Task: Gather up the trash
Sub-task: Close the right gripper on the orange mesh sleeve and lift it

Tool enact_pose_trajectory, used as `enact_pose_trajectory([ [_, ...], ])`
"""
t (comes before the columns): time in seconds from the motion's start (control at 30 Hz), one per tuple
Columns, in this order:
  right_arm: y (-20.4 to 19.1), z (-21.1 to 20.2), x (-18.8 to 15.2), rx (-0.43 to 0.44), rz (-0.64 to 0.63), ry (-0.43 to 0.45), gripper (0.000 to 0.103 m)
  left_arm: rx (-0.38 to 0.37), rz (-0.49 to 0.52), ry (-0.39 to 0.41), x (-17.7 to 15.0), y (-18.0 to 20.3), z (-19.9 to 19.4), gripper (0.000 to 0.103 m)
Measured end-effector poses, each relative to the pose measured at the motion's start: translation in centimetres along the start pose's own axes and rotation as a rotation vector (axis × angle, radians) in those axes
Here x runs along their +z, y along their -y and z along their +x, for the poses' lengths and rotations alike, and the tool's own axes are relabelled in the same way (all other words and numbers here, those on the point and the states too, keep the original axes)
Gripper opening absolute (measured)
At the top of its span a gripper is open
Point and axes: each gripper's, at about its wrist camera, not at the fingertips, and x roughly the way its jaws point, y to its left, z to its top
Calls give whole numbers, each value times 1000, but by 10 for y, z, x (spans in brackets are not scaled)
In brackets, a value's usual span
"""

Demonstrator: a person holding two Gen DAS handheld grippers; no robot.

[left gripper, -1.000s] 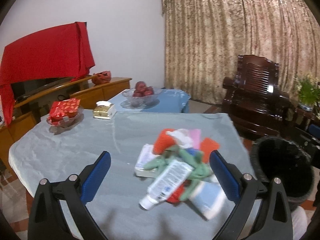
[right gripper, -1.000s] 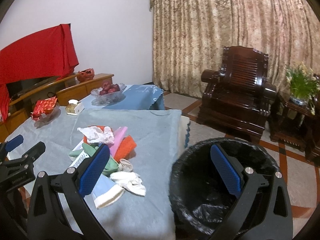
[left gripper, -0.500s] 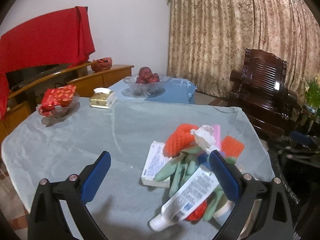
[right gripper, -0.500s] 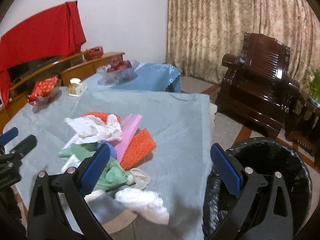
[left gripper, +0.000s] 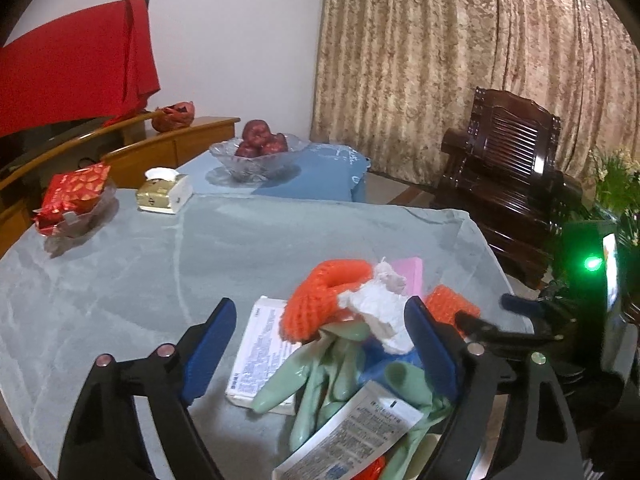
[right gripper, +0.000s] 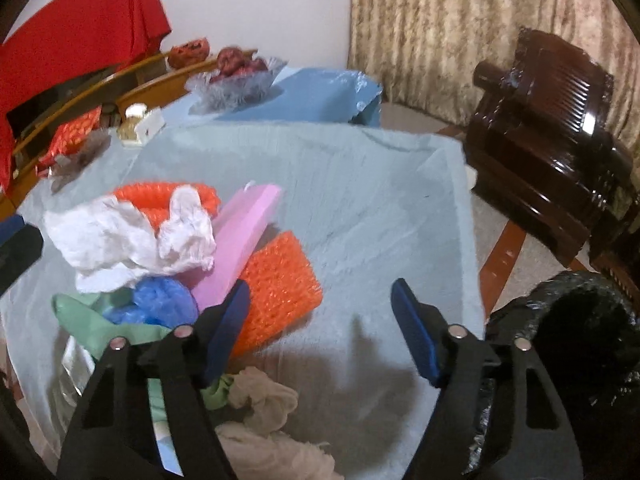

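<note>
A: Where is the trash pile (left gripper: pixel 352 344)?
B: On the grey tablecloth (right gripper: pixel 360 184); bin (right gripper: pixel 580 344) is beside it.
A: The grippers?
B: Left gripper (left gripper: pixel 320 344) and right gripper (right gripper: pixel 320 320) are closing, gripping nothing yet. You should centre one item, e.g. the orange foam net (right gripper: pixel 276 280), before you squeeze.

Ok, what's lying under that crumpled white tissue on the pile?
The white tissue lies on orange foam netting, overlapping a pink pad and a blue bag. Anything beneath its middle is hidden.

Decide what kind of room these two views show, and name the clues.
Most likely a home living or dining room: a carved wooden armchair before long curtains, a fruit bowl, and a cloth-covered table.
</note>
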Motion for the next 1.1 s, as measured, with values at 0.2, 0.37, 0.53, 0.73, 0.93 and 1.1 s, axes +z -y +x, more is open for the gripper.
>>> enact_pose_trajectory([
  [0.2, 1, 20, 0, 78, -3, -72, 24, -53, -16, -57, 0, 0, 19, 65],
  [0.37, 3, 9, 4, 111, 15, -40, 9, -106, -5, -91, 0, 8, 28, 33],
  [0.53, 5, -18, 15, 109, -3, 46, 8, -136, 4, -98, 2, 13, 30, 9],
  [0.73, 14, -50, 29, 95, 7, 129, 8, -146, 1, -56, 13, 14, 16, 2],
  [0.93, 27, -84, 37, 67, 11, 195, 8, -168, 4, 4, 30, 18, -4, 2],
  [1.1, 39, -114, 37, 63, 35, 250, 8, -197, 15, 50, 41, 29, -24, 1],
])
